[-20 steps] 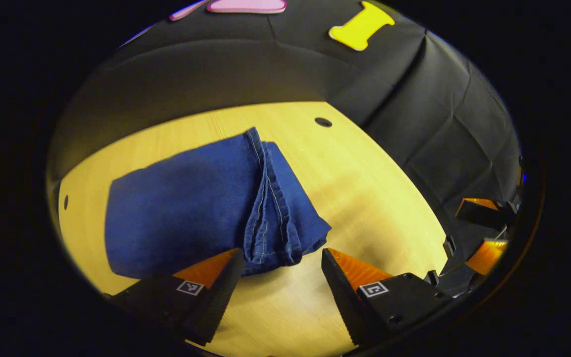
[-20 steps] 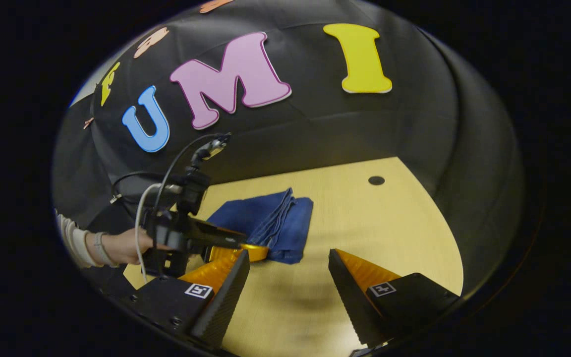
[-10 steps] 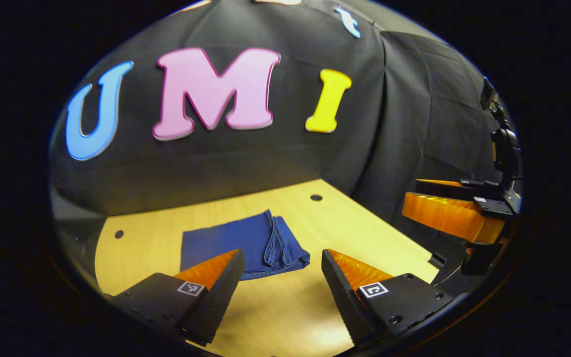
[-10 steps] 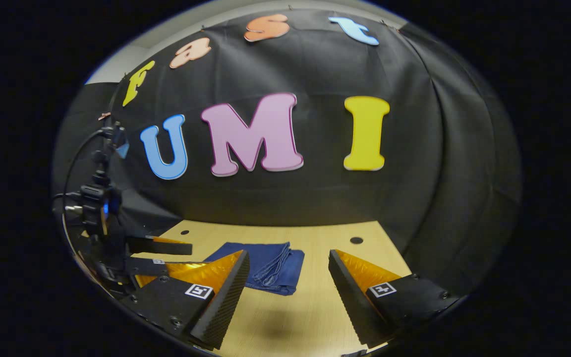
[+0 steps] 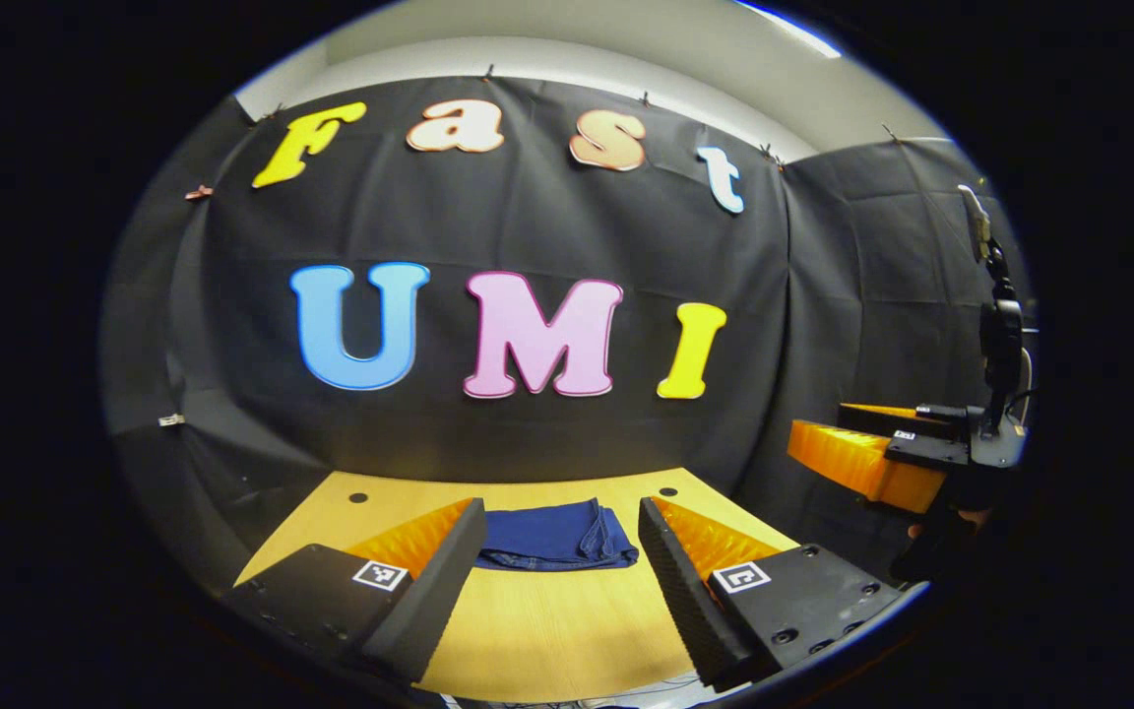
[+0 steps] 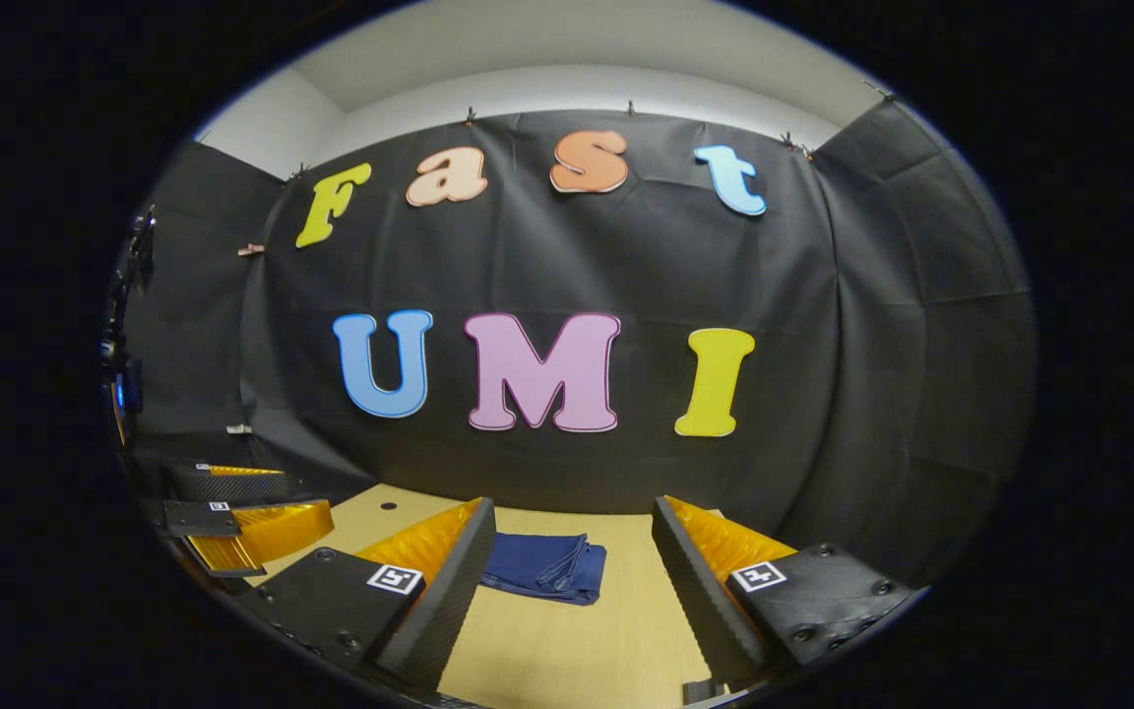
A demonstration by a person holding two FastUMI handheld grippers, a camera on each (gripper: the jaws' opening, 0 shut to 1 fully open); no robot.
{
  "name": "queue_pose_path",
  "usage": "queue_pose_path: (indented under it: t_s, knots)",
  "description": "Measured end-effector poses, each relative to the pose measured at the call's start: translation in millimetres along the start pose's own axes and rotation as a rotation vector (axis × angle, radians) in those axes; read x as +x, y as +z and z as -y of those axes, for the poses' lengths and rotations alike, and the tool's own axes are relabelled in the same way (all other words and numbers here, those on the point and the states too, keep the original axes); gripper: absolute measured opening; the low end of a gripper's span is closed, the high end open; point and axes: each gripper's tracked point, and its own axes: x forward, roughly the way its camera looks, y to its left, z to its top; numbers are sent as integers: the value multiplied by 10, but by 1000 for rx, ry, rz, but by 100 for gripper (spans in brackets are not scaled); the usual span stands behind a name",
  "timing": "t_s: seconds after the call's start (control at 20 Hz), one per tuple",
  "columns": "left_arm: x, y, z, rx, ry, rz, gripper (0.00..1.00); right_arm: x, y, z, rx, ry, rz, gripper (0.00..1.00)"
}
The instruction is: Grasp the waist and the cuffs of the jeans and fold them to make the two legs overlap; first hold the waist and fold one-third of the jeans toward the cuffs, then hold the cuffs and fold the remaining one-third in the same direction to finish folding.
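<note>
denim folded, grippers pulled away

denim jeans (image 5: 555, 535) lie as a compact folded bundle on the table (image 5: 567, 630). left gripper (image 5: 560, 551) and right gripper (image 6: 572, 556), both wide and empty, have backed off and levelled since a second ago; folding looks finished.

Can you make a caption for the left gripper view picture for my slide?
Folded dark blue denim jeans rest on the light wooden table, framed by the open left gripper.
</note>
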Motion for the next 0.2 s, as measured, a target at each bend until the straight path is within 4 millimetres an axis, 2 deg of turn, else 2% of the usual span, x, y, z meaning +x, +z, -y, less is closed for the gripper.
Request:
queue_pose_path:
  t_s: [0.2]
  knots:
    - [-485, 283, -103, -9, 56, 63, 97, -379, 134, -73, -4, -25, 40, 97]
